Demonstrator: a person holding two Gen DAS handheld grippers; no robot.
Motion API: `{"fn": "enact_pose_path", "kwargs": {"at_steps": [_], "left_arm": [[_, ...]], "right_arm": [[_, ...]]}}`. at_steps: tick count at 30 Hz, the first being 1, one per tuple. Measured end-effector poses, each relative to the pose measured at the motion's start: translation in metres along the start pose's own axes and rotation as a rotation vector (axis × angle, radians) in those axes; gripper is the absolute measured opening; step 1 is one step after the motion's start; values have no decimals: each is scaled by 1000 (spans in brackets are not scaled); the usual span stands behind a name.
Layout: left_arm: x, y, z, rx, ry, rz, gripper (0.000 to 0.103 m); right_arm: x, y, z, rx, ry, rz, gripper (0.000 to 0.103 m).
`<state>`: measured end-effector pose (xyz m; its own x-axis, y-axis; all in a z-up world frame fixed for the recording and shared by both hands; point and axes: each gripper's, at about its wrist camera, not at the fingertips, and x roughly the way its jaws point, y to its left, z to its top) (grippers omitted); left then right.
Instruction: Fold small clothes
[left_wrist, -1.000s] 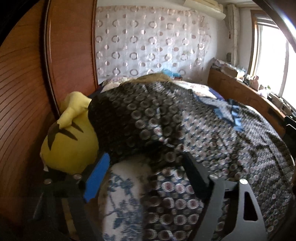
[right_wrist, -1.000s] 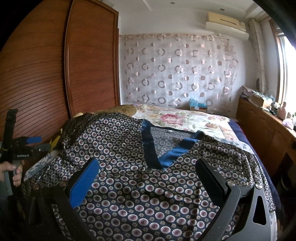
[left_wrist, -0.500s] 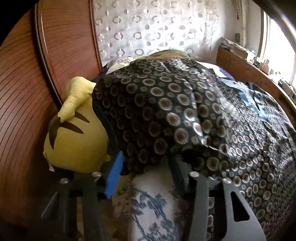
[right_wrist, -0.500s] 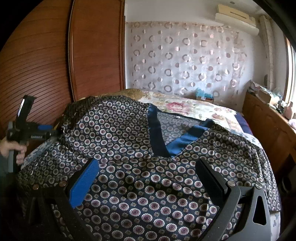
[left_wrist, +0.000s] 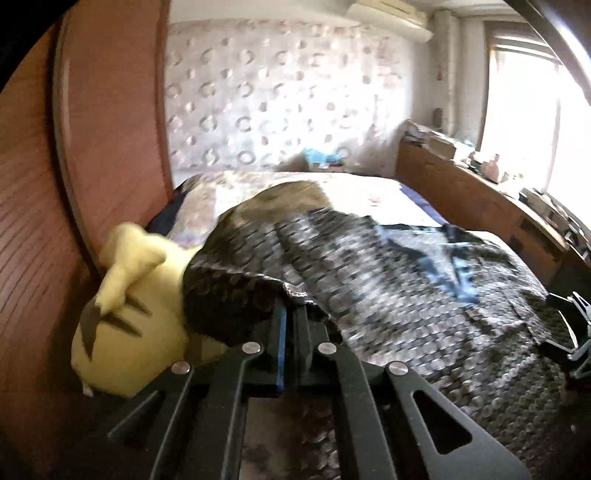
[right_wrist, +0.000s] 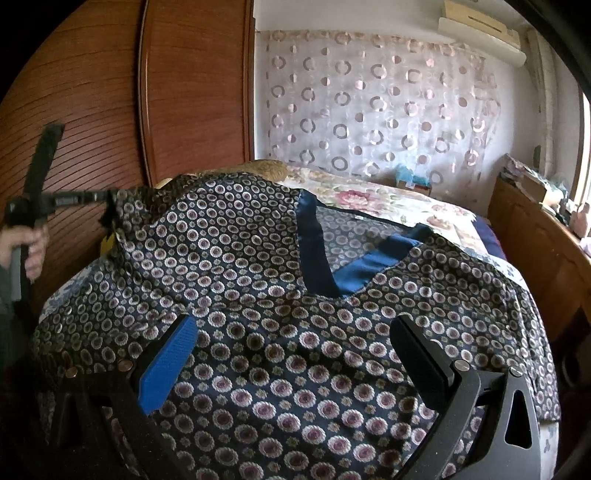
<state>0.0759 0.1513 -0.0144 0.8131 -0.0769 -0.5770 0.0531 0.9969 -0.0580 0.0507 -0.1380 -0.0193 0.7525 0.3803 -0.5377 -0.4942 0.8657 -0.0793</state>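
Silky, dark patterned cloth with a blue neckband: the top (right_wrist: 280, 317) lies spread across the bed (right_wrist: 399, 199), its near-left corner lifted off the cover beside a yellow plush toy (left_wrist: 122, 328). The left gripper (left_wrist: 290, 325) has just been closing and now pinches that corner edge between its pads. The right gripper (right_wrist: 291, 362) hangs with jaws wide apart over the lower front, holding nothing. The fabric looks light, limp and probably slippery, so it should drape and slide; hems, corners and the neckband seem the surest holds.
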Motion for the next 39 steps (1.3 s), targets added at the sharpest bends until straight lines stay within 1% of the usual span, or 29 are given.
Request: {"fn": "enact_pose_path", "kwargs": {"at_steps": [4, 6, 10, 13, 15, 16, 18, 19, 20, 24, 29, 30, 31, 32, 33, 36, 38, 39], "left_arm": [[5, -25, 8, 57, 4, -34, 3], [8, -40, 6, 89, 18, -54, 3], [12, -56, -4, 118, 57, -91, 4], [13, -63, -15, 123, 80, -129, 10], [12, -65, -21, 116, 89, -151, 19], [11, -65, -23, 109, 93, -159, 21], [7, -63, -28, 94, 94, -166, 34], [5, -62, -30, 88, 91, -165, 38], [2, -60, -32, 80, 87, -164, 39], [-12, -48, -37, 47, 67, -149, 41], [-27, -29, -35, 12, 28, -104, 44], [-27, -22, -32, 1, 22, -88, 51], [-25, -18, -32, -8, 16, -78, 55], [-24, -12, -30, -18, 10, -71, 64], [-22, -6, -28, -27, 8, -62, 67], [-9, 14, -21, -54, 16, -12, 68], [0, 23, -19, -68, 25, 9, 68], [4, 29, -18, -79, 31, 19, 70]], "right_arm": [[-9, -5, -2, 6, 1, -19, 103], [-11, -8, -2, 16, 3, -22, 103], [-15, -10, -1, 17, 9, -27, 103], [-16, -8, 1, 17, 8, -24, 103], [-15, -5, 2, 17, 8, -24, 103], [-15, -5, 2, 17, 8, -22, 103], [-15, -4, 2, 16, 14, -20, 103], [-14, -4, 2, 16, 16, -19, 103], [-14, -3, 2, 18, 15, -14, 103], [-13, 2, 3, 7, 19, -11, 103], [-9, 4, 13, -4, 11, 7, 103], [-5, 2, 18, -8, 9, 13, 103], [-3, 3, 21, -11, 6, 19, 103], [0, 4, 25, -12, 5, 27, 103], [4, 4, 31, -13, 3, 41, 103], [12, 10, 46, -25, -5, 73, 103], [18, 11, 54, -32, -12, 89, 103], [21, 6, 58, -32, -17, 100, 103]]}}
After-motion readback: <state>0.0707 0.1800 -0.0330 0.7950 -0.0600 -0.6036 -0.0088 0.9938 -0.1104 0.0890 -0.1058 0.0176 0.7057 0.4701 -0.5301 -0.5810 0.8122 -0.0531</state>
